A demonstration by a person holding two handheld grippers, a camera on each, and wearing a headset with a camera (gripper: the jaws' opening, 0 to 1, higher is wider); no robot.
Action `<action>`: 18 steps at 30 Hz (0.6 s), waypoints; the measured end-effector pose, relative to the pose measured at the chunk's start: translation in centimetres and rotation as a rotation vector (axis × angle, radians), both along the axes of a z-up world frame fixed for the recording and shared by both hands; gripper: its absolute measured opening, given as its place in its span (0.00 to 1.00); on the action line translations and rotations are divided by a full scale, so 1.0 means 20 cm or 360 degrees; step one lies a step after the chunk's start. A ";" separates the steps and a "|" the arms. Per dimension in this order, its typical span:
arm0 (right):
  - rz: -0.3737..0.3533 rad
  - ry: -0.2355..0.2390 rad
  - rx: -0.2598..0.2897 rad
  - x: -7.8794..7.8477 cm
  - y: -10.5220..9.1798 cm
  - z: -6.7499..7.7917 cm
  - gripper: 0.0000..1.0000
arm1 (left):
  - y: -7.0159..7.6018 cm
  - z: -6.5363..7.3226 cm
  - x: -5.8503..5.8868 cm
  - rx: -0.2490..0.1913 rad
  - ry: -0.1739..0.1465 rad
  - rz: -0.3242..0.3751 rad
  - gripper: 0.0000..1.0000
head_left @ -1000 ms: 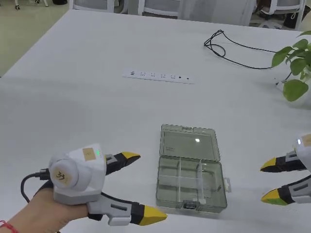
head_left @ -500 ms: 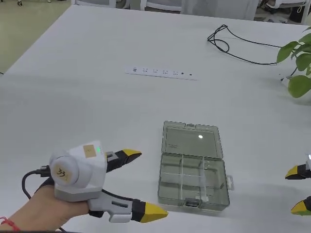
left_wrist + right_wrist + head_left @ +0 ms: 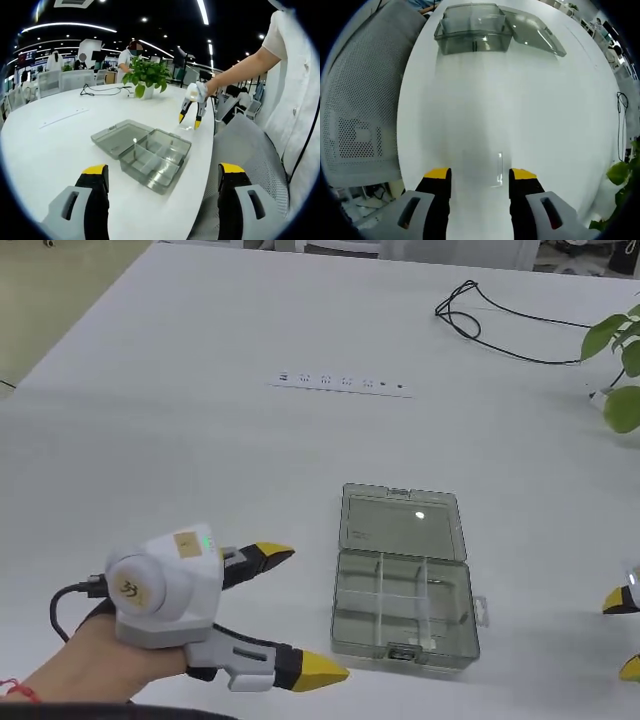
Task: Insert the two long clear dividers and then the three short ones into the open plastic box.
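Note:
The open smoky clear plastic box [image 3: 405,615] sits near the table's front edge with its lid [image 3: 402,522] laid back flat. Clear dividers stand inside it and split it into several compartments. In the left gripper view the box [image 3: 152,157] lies straight ahead. My left gripper [image 3: 300,612] is held open to the left of the box, nothing between its jaws. At the far right my right gripper [image 3: 624,635] is open and low over the table. In the right gripper view a short clear divider [image 3: 498,170] lies flat on the table between its fingertips [image 3: 437,174], the box [image 3: 472,31] far ahead.
A white power strip [image 3: 340,383] lies further back, a black cable [image 3: 500,315] beyond it. A potted plant [image 3: 622,370] stands at the right edge. A grey mesh chair [image 3: 360,105] is beside the table's front edge. People stand behind the table [image 3: 55,145].
My right gripper has moved to the right, away from the box. The head camera has shifted a little. The left gripper and the box have stayed put.

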State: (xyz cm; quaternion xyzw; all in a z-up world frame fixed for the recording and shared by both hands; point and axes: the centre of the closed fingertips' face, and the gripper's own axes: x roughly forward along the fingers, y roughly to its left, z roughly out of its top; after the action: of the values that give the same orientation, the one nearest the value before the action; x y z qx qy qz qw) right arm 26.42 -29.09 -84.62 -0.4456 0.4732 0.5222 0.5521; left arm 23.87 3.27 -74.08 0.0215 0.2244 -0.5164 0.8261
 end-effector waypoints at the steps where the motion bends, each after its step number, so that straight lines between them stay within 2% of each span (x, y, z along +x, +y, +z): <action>1: 0.0000 0.0001 -0.0003 0.00 0.00 0.00 0.47 | 0.00 0.00 0.00 -0.0001 0.0001 0.0001 0.92; 9: -0.0017 -0.0015 0.0004 0.01 -0.01 -0.01 0.45 | 0.00 0.00 0.00 -0.0005 0.0003 0.0004 0.92; 12: -0.0018 -0.0019 0.0009 0.01 -0.01 -0.01 0.38 | 0.00 0.01 0.00 -0.0008 0.0000 0.0002 0.91; 18: -0.0025 -0.0023 0.0001 0.01 0.00 -0.01 0.33 | 0.00 0.00 -0.01 -0.0007 -0.0002 0.0002 0.91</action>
State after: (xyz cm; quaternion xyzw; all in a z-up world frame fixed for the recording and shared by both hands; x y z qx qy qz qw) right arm 26.60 -29.15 -84.78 -0.4455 0.4724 0.5148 0.5598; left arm 23.72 3.26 -74.00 0.0200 0.2227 -0.5164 0.8266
